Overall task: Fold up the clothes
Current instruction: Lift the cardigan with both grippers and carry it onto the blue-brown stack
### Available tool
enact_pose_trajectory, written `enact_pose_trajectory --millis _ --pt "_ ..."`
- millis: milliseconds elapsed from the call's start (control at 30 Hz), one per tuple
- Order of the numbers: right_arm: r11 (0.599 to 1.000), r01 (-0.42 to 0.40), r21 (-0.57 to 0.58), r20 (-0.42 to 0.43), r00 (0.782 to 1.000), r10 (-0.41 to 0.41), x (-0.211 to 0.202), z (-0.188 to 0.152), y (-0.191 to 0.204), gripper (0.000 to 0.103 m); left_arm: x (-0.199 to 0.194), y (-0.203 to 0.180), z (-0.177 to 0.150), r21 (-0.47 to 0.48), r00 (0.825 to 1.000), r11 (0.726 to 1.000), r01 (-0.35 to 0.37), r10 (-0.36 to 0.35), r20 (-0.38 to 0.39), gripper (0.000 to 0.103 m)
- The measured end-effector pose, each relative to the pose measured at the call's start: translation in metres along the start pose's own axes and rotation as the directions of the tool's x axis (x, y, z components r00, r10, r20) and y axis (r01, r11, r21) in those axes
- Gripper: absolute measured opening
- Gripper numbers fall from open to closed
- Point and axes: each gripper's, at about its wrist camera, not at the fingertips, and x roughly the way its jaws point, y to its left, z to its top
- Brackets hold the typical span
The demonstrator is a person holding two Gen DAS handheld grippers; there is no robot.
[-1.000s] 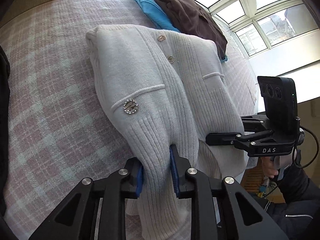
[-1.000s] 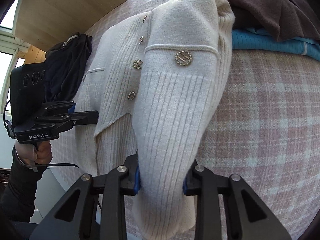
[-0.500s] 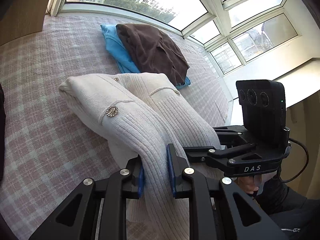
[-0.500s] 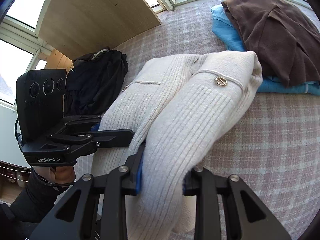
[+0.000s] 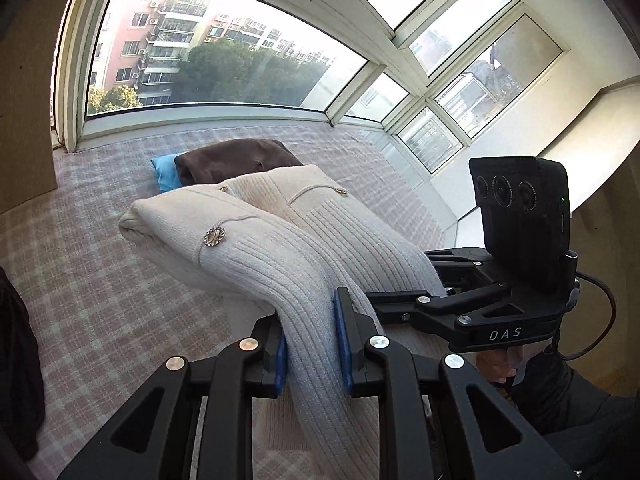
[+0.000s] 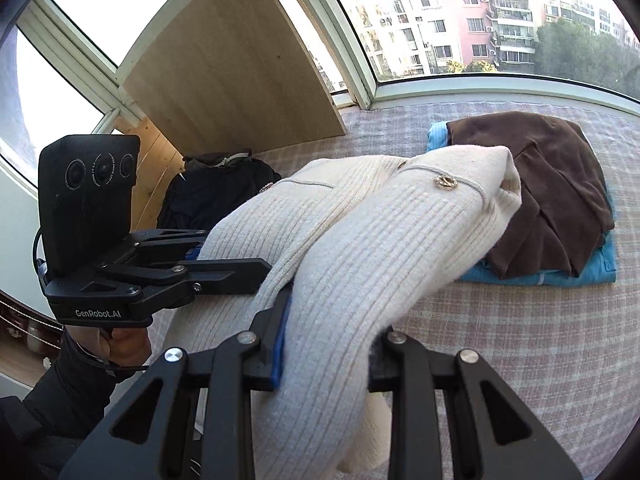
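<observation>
Cream cardigan [image 5: 256,248], both jaws clamping it

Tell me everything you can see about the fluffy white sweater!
The cream cardigan is a soft ribbed knit with sparkly round buttons and thin trim lines like pocket edges. It is folded into a thick bundle. The left gripper and the right gripper each pinch its near end and hold it up, while its far end droops toward the checked blanket, before the brown garment.

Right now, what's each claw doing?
Left claw: closed on the cream cardigan.
Right claw: closed on the same cardigan.
</observation>
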Motion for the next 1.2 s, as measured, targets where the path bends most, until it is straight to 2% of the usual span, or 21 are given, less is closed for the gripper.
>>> enact_pose_trajectory --millis 167,333,500,567,633,733,767,800,867,1033,1067,1133,1167,1200 --pt "0.994 0.061 -0.096 0.042 0.997 -0.057 -0.034 0.043 -0.033 0.027 0.025 -0.030 0.053 0.043 0.997 0.998 -0.048 0.045 0.069 0.018" --pt "0.985 0.079 -0.154 0.057 0.996 -0.071 -0.051 0.092 -0.082 0.027 0.056 -0.048 0.109 0.055 0.988 0.993 -0.104 0.097 0.120 0.018" --pt "0.983 0.060 -0.173 0.030 0.998 -0.056 -0.033 0.128 -0.142 0.027 0.105 -0.037 0.145 0.057 0.983 0.986 -0.158 0.151 0.108 0.018" --pt "0.990 0.013 -0.139 -0.001 1.000 -0.013 -0.007 0.133 -0.175 0.027 0.135 -0.016 0.143 0.034 0.987 0.988 -0.149 0.146 0.068 0.020" --pt "0.996 -0.020 -0.083 -0.071 0.997 0.014 0.032 0.121 -0.212 0.027 0.169 0.012 0.134 -0.013 0.990 0.990 -0.138 0.138 0.008 0.021" --pt "0.999 -0.045 0.012 -0.180 0.983 0.046 0.086 0.096 -0.262 0.027 0.228 0.060 0.102 -0.120 0.984 0.984 -0.132 0.115 -0.136 0.022" --pt "0.998 -0.048 0.045 -0.215 0.975 0.057 0.103 0.087 -0.277 0.027 0.234 0.068 0.094 -0.144 0.987 0.984 -0.103 0.083 -0.138 0.022" --pt "0.996 -0.069 0.061 -0.216 0.973 0.080 0.105 0.083 -0.284 0.027 0.239 0.074 0.087 -0.165 0.989 0.983 -0.076 0.053 -0.139 0.022" --pt "0.992 -0.101 0.069 -0.199 0.973 0.113 0.097 0.082 -0.289 0.027 0.231 0.073 0.086 -0.161 0.992 0.985 -0.069 0.051 -0.114 0.022" --pt "0.996 -0.087 0.035 -0.186 0.978 0.092 0.066 0.094 -0.290 0.027 0.213 0.059 0.093 -0.086 0.988 0.991 -0.106 0.096 -0.118 0.022" --pt "0.997 -0.071 0.018 -0.189 0.979 0.073 0.060 0.096 -0.290 0.027 0.209 0.058 0.092 -0.074 0.987 0.991 -0.112 0.102 -0.121 0.022" --pt "1.000 -0.016 -0.023 -0.208 0.978 0.011 0.056 0.094 -0.294 0.027 0.206 0.067 0.084 -0.049 0.976 0.985 -0.167 0.158 -0.149 0.023" --pt "0.999 0.019 -0.046 -0.222 0.975 -0.029 0.059 0.091 -0.298 0.030 0.204 0.073 0.080 -0.040 0.970 0.981 -0.192 0.184 -0.162 0.027" --pt "0.999 0.029 -0.037 -0.239 0.970 -0.037 0.065 0.087 -0.303 0.035 0.204 0.086 0.074 -0.079 0.966 0.976 -0.201 0.184 -0.179 0.032"
